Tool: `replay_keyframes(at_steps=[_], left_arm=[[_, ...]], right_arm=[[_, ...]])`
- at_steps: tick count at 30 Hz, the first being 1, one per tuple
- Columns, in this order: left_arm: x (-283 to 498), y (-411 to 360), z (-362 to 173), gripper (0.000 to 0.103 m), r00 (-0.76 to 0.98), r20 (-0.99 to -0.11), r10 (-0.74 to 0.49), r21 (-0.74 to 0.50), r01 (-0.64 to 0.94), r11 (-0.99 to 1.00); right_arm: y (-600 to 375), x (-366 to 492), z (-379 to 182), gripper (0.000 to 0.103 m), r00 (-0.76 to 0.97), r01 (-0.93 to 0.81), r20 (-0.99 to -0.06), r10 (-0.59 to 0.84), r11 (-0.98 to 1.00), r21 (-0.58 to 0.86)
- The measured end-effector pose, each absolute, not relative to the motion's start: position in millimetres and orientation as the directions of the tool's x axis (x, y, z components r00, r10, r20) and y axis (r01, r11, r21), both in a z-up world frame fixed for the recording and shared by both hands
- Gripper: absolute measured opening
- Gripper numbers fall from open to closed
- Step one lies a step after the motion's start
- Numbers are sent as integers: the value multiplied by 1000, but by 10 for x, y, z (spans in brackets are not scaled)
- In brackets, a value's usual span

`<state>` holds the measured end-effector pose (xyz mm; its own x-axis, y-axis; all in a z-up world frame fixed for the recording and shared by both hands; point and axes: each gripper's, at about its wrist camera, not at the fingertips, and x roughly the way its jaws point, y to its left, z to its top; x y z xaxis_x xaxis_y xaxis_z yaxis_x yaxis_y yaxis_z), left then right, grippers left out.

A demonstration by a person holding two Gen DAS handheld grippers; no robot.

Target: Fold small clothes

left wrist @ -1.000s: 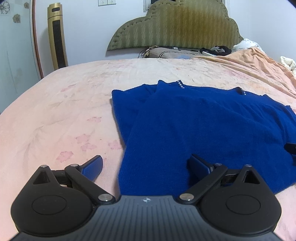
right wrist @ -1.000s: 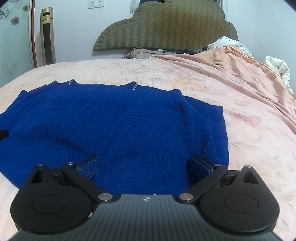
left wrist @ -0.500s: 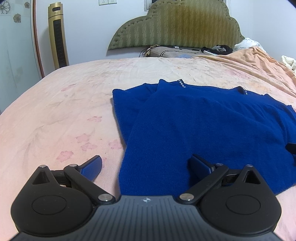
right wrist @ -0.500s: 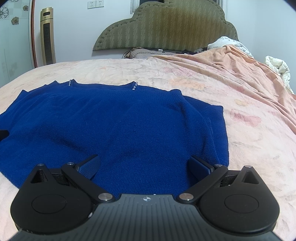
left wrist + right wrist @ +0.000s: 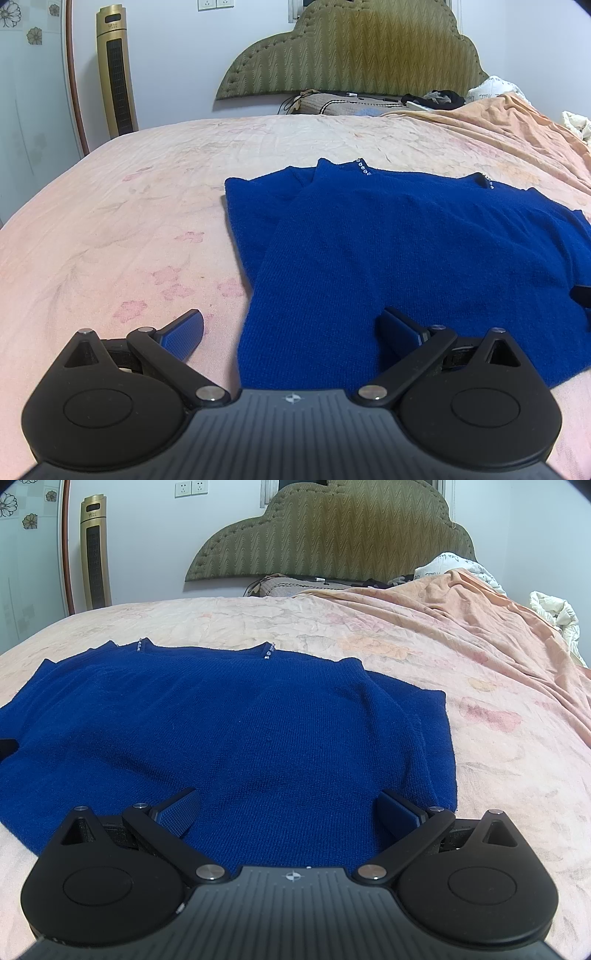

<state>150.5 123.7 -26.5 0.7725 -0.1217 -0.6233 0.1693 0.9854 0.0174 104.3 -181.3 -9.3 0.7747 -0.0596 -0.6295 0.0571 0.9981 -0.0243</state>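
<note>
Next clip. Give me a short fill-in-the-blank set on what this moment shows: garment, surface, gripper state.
1. The garment lying on the bed is a knit sweater coloured ____.
2. The jaws of the left gripper and the right gripper are both ____.
3. The sweater's neckline points toward the padded ____ at the wall.

Missing words: blue; open; headboard

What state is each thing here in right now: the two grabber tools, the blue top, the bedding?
Left hand-held gripper: open, holding nothing, over the sweater's near left corner.
Right hand-held gripper: open, holding nothing, over the sweater's near right part.
Sweater: spread flat, sleeves tucked in along its sides, not yet folded up.
Bedsheet: lightly wrinkled.
Blanket: rumpled, heaped along the right side.
</note>
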Motion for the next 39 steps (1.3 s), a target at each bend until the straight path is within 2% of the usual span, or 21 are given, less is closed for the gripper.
replay_keyframes(at_steps=[9, 16, 24, 27, 32, 36, 39], left_arm=[[1483, 1200, -253, 103, 782, -615, -103, 53, 172, 984], [1422, 1075, -245, 103, 810, -584, -59, 152, 181, 972], [1424, 1137, -205, 103, 814, -579, -50, 132, 154, 979], [1409, 1134, -163, 103, 815, -579, -38, 146, 149, 978], [1395, 1107, -116, 103, 818, -576, -16, 180, 146, 973], [1353, 1108, -49, 103, 823, -568, -4, 194, 139, 971], [1316, 1137, 27, 103, 834, -551, -5, 203, 140, 969]], right_arm=[[-1812, 1045, -93, 103, 775, 57, -630, -60, 998, -25], [-1824, 1048, -93, 103, 774, 56, -630, -58, 998, -24], [-1821, 915, -22, 103, 779, 100, -623, -67, 995, 18], [-1760, 727, 101, 103, 808, 109, -586, -55, 992, 57], [-1518, 531, 336, 103, 866, 77, -492, -93, 996, -52], [-1586, 587, 337, 103, 825, 56, -565, 15, 993, 108], [-1494, 541, 306, 103, 823, 51, -567, -7, 997, 62]])
